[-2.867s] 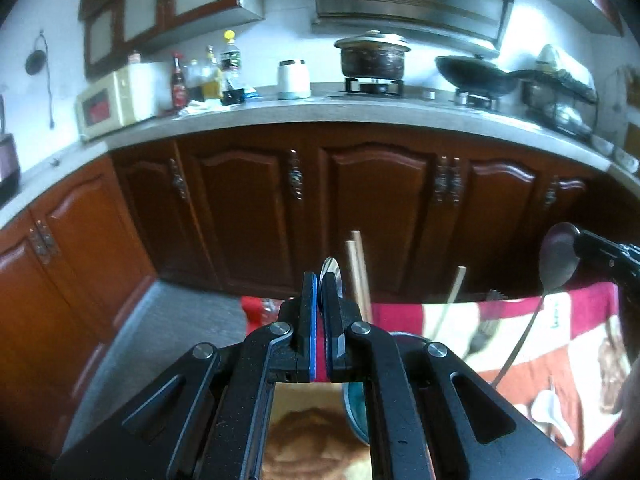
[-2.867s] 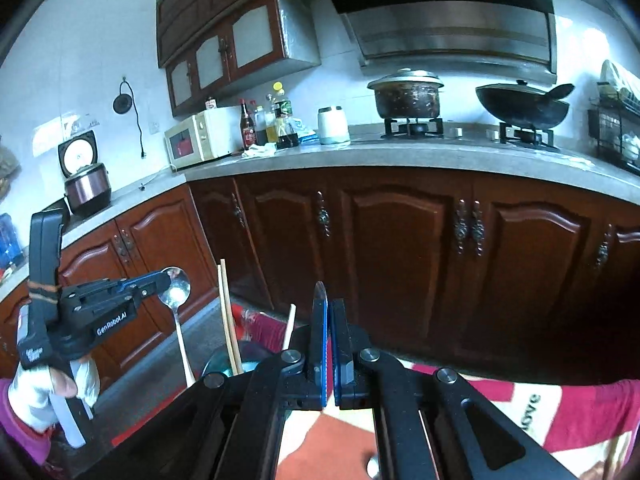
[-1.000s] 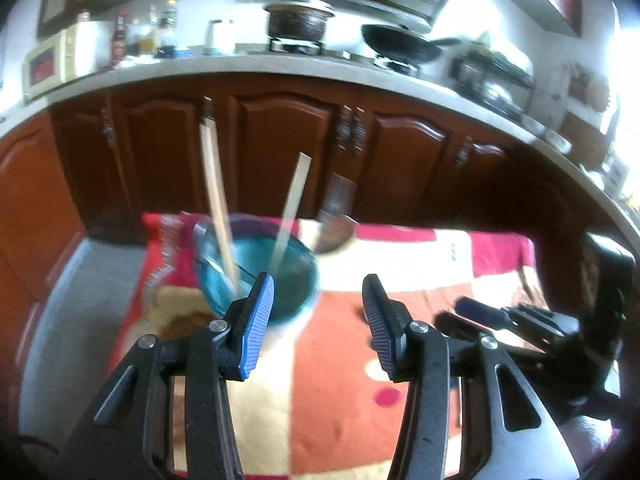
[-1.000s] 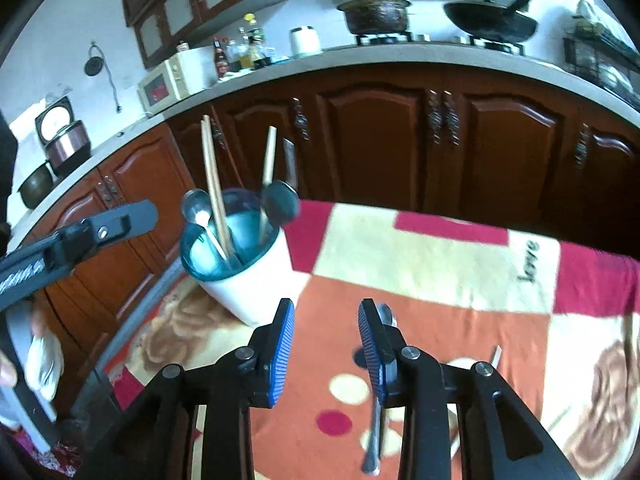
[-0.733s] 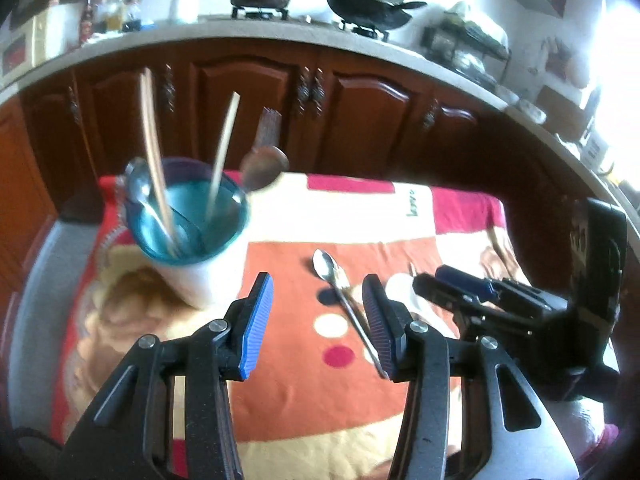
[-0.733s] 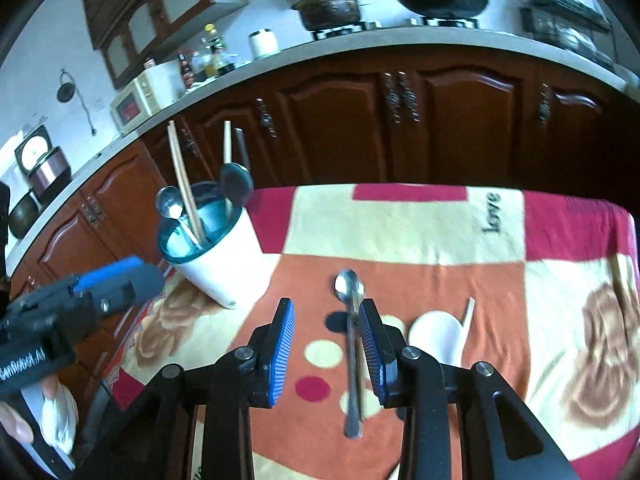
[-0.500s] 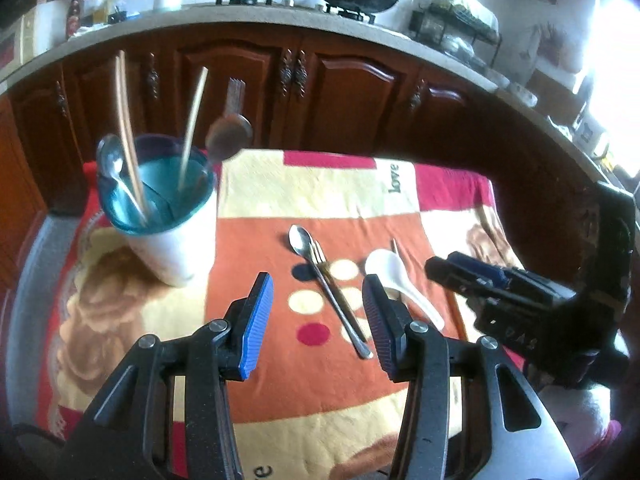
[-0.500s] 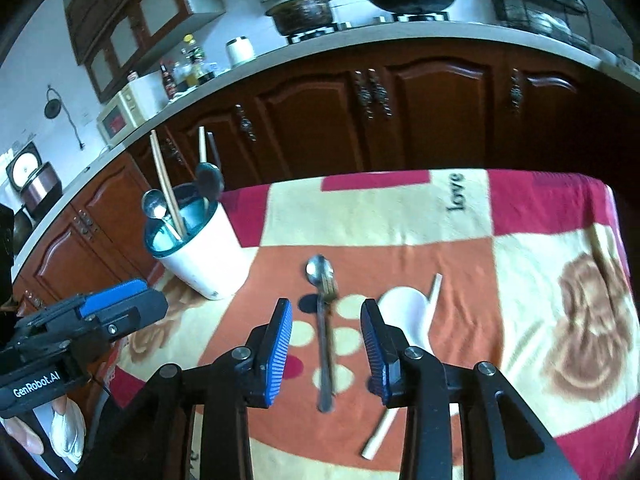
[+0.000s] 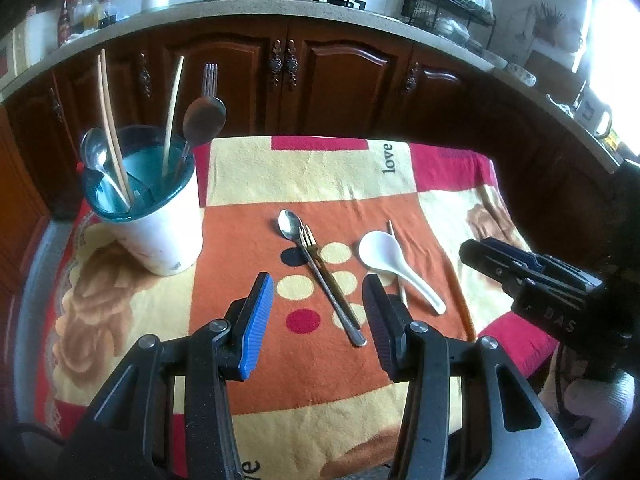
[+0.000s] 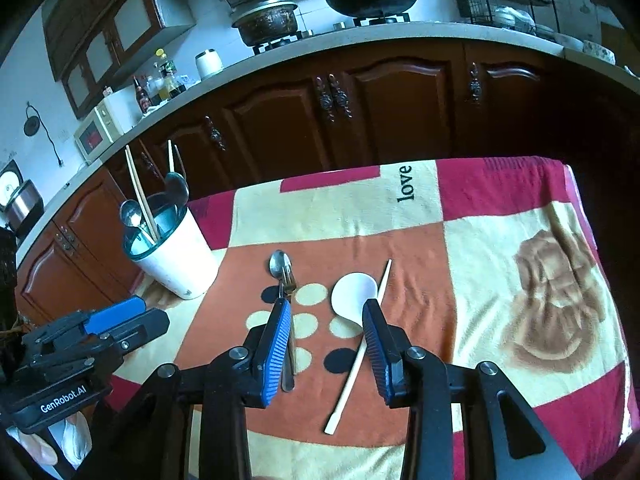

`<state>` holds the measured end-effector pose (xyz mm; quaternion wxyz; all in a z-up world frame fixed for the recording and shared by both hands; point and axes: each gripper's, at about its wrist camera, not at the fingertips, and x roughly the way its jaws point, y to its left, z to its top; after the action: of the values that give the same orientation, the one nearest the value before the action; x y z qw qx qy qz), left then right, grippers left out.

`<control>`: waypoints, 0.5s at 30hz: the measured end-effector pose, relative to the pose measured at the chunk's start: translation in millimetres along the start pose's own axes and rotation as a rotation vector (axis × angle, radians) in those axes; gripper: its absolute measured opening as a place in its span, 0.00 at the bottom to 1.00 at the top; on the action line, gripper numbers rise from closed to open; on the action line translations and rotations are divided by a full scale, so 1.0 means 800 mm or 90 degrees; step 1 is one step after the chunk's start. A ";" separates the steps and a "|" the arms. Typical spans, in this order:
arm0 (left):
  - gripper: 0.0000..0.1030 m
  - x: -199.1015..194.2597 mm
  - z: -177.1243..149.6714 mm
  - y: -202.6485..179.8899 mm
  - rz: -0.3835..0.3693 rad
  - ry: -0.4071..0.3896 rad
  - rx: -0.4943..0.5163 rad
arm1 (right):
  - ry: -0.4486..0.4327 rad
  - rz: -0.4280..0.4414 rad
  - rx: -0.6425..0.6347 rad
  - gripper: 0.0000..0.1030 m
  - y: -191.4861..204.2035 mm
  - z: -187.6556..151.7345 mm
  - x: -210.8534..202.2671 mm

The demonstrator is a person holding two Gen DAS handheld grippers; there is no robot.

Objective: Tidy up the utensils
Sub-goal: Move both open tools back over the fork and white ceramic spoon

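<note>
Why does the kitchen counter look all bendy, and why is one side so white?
Left wrist view: the fisheye lens curves the counter, and window glare washes out the upper right corner. Right wrist view: the counter also bows, but the cloth stays sharp and evenly lit.

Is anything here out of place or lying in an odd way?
Yes. A metal spoon and fork lie overlapped on the cloth, and a white soup spoon rests on a single chopstick. All belong in the utensil holder.
</note>
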<state>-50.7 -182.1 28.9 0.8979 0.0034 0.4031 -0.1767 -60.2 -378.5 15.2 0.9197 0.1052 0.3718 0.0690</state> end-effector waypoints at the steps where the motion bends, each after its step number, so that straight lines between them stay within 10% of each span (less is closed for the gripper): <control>1: 0.44 0.001 0.000 0.000 0.003 -0.001 0.001 | 0.000 -0.002 -0.001 0.37 0.000 0.000 -0.001; 15: 0.44 0.017 -0.002 0.010 0.004 0.020 -0.015 | 0.023 -0.006 -0.002 0.38 -0.010 -0.008 0.010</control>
<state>-40.6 -178.4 16.9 0.8920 -0.0030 0.4192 -0.1693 -58.6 -383.8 3.4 0.9134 0.1005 0.3887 0.0670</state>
